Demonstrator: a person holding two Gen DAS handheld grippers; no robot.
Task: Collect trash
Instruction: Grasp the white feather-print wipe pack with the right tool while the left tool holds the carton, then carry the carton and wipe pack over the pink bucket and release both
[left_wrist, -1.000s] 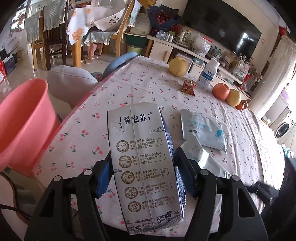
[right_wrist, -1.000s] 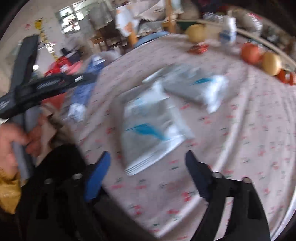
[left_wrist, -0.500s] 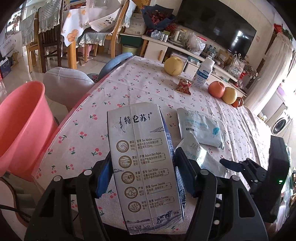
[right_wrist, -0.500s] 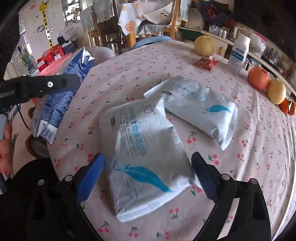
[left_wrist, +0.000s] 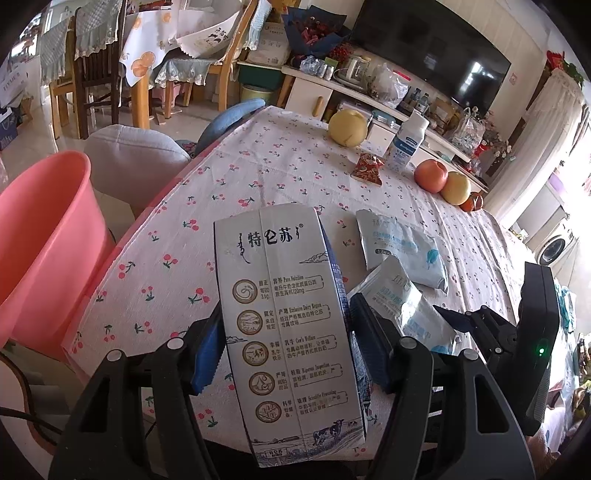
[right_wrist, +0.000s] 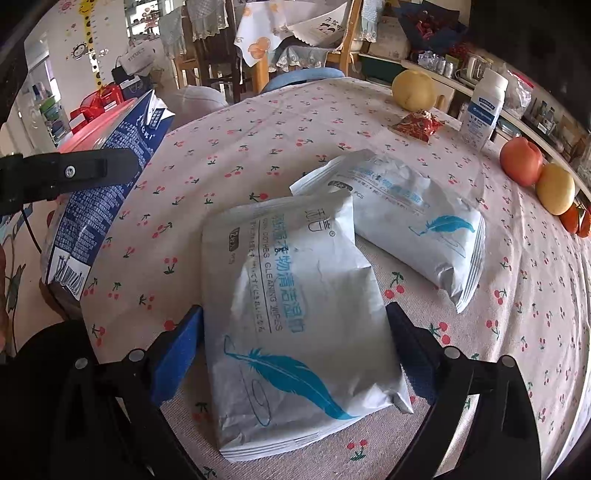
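While the left gripper (left_wrist: 284, 350) keeps the milk carton (left_wrist: 291, 332) clamped mid-frame, the right gripper (right_wrist: 295, 347) has arrived astride the near wipes packet (right_wrist: 295, 317), jaws just narrowing slightly, pads not yet pressing, ready for pickup.

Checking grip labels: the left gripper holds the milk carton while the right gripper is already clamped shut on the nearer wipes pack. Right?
Not quite. The right gripper is open, astride the nearer wipes pack, as the right wrist view shows. The left gripper does hold the milk carton.
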